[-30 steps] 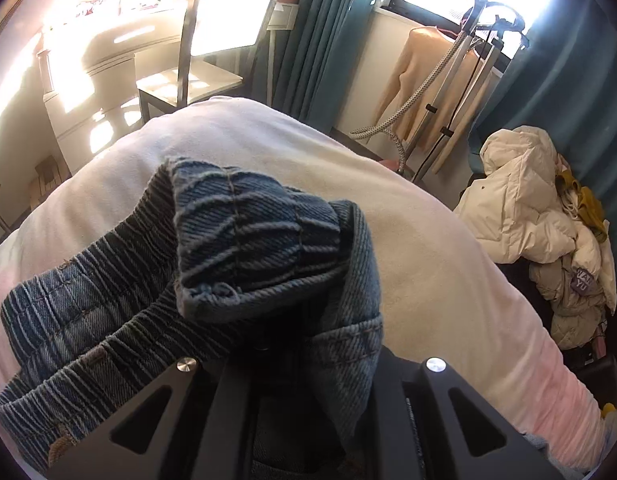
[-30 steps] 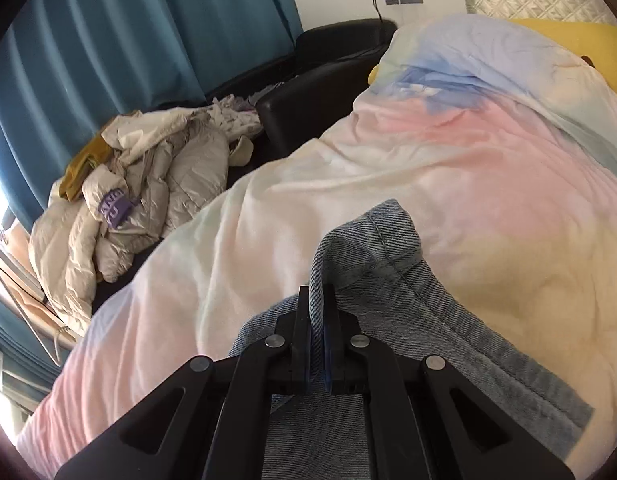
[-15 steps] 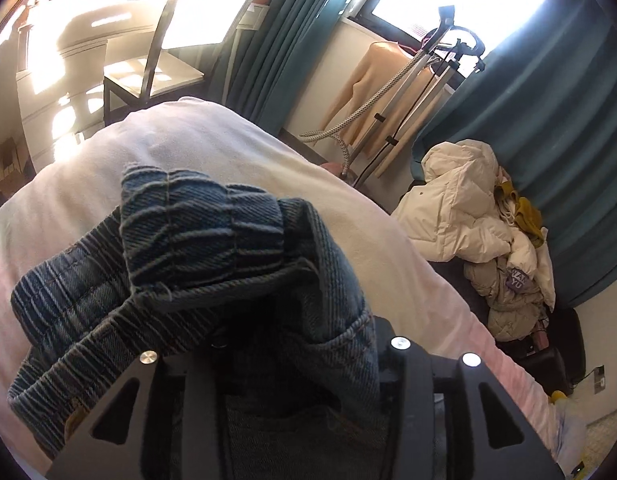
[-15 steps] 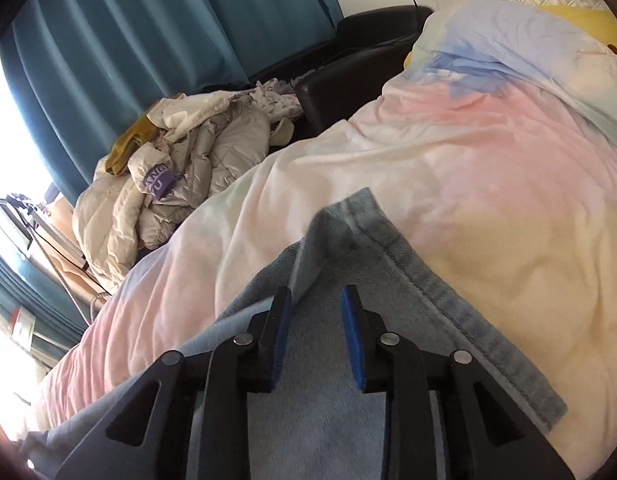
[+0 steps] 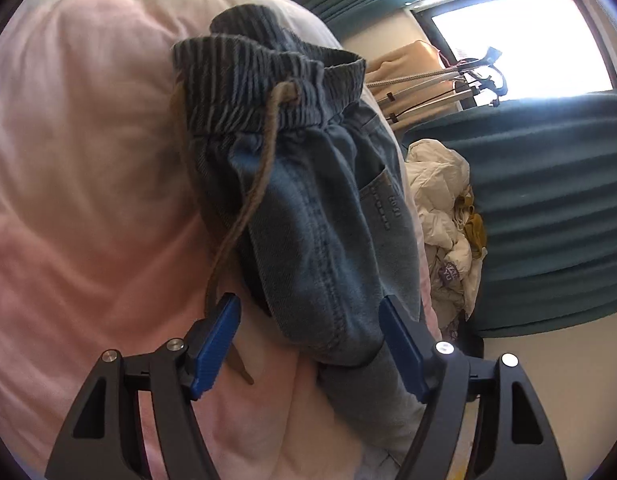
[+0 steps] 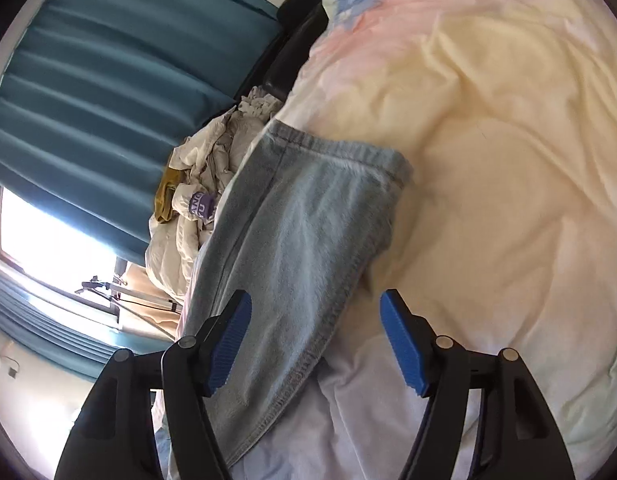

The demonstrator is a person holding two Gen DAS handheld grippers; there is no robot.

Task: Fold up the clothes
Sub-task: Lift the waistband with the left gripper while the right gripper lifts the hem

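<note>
Blue denim trousers (image 5: 308,208) lie on the pastel duvet (image 5: 88,160). In the left wrist view I see the gathered elastic waistband (image 5: 264,80) and a brown drawstring (image 5: 248,208) trailing toward the camera. My left gripper (image 5: 310,328) is open and empty, its blue pads on either side of the folded denim edge. In the right wrist view the pale leg end of the trousers (image 6: 304,248) lies flat on the duvet (image 6: 488,160). My right gripper (image 6: 316,328) is open and empty just above it.
A pile of cream jackets (image 5: 444,216) sits beside the bed against teal curtains (image 5: 548,200); it also shows in the right wrist view (image 6: 196,200). A garment steamer stand (image 5: 460,84) is by the window. A black chair (image 6: 296,40) stands at the bed's side.
Both grippers have opened and let go of the denim. The trousers now rest on the duvet, and both cameras have rolled and pulled back from the fabric.
</note>
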